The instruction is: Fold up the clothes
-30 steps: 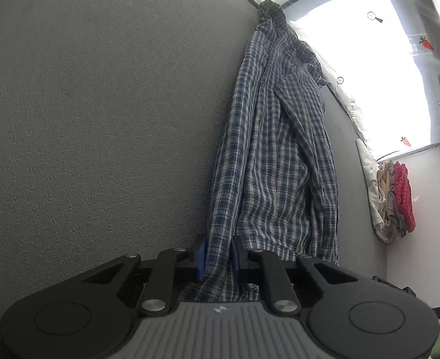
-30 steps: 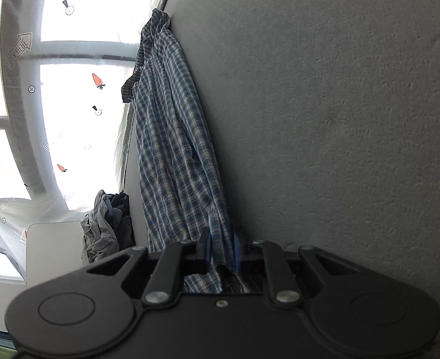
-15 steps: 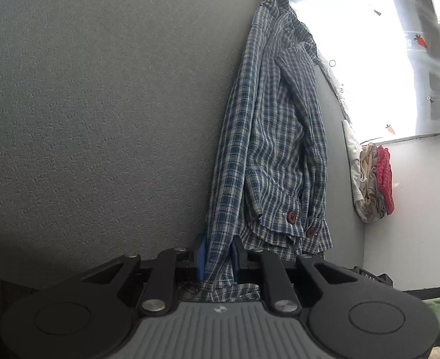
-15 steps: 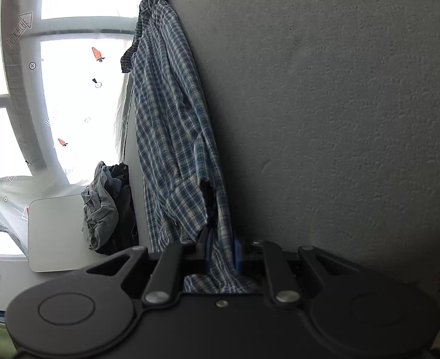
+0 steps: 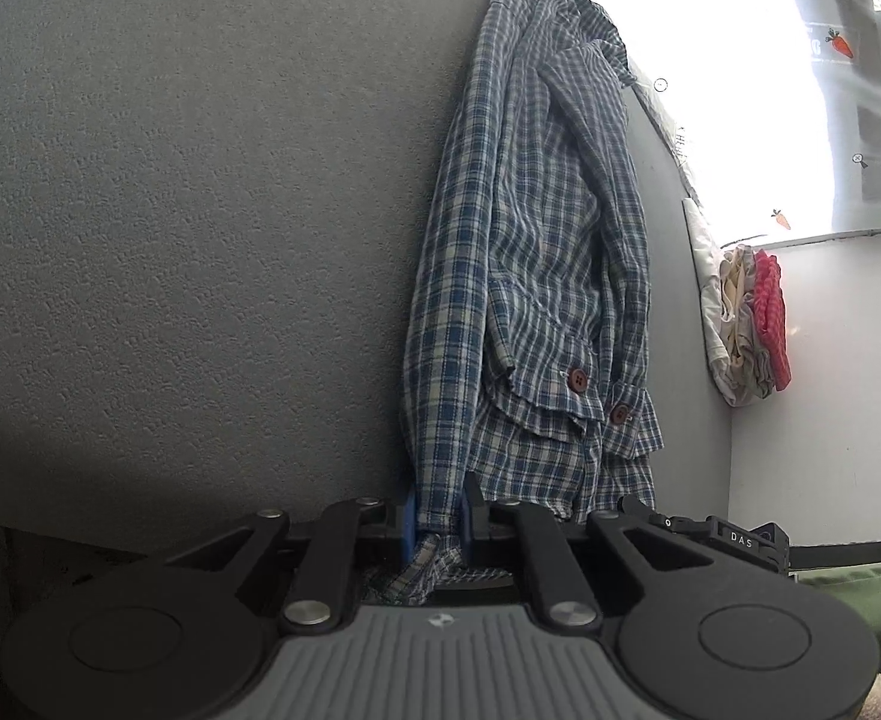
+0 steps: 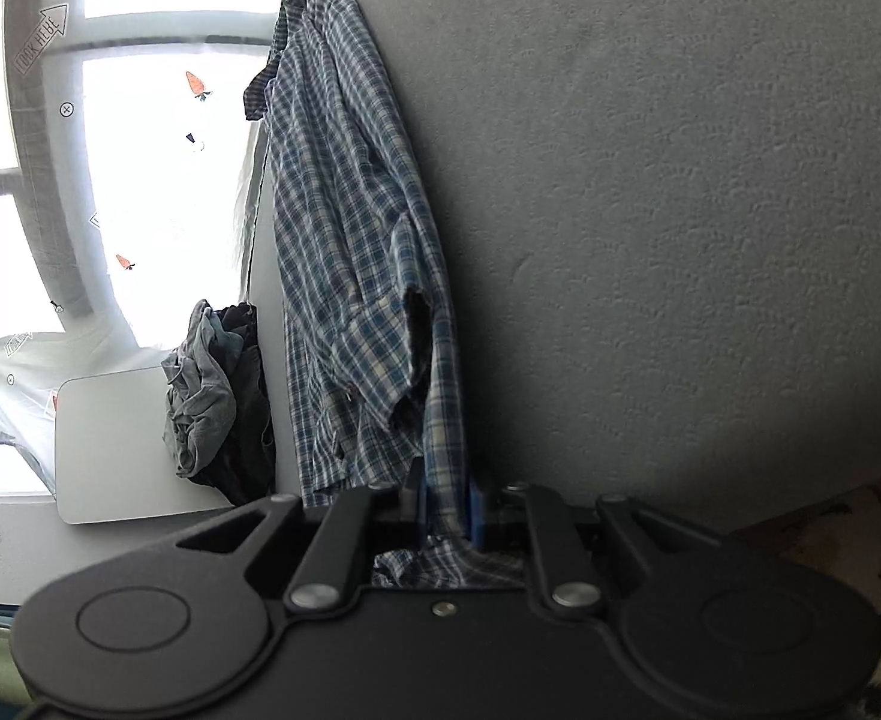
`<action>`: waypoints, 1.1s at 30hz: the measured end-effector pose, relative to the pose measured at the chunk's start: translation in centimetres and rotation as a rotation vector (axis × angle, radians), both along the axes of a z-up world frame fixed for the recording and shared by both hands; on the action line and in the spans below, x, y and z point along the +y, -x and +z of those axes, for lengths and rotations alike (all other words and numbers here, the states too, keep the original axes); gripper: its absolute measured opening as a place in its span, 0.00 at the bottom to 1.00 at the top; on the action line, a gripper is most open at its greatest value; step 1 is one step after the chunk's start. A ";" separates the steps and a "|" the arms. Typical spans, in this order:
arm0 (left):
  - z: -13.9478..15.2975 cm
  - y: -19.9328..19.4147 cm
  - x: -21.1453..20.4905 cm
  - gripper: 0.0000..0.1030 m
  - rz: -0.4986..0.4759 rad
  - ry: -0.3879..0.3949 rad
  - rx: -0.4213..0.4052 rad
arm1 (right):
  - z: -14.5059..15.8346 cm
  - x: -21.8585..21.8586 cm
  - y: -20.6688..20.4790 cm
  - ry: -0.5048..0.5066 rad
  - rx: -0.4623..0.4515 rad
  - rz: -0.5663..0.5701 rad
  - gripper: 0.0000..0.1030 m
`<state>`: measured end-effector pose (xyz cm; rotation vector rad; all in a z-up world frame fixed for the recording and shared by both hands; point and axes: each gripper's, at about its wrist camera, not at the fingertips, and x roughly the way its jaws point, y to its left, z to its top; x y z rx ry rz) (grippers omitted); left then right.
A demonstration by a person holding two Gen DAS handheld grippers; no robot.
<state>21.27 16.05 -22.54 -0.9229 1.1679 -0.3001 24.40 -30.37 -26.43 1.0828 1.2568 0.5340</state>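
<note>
The left gripper [image 5: 438,519] is closing its jaws on the hem of the checked shirt [image 5: 536,252], and the right gripper [image 6: 449,507] is closing on another edge. The shirt is lying stretched toward twelve o'clock on the grey desk [image 5: 200,210], with a clothes pile [image 5: 752,324] lying at three o'clock.

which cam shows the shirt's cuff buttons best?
Left wrist view. The plaid shirt lies with its sleeve cuff facing the camera, and both dark red buttons are sharp and unobstructed. The right wrist view shows the same shirt from its other edge: a folded sleeve opening, but no buttons visible.
</note>
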 end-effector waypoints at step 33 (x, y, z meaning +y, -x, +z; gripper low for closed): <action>7.7 -10.9 3.0 0.08 0.214 0.302 -0.291 | 5.1 -0.9 -10.7 -0.313 -0.190 -0.317 0.06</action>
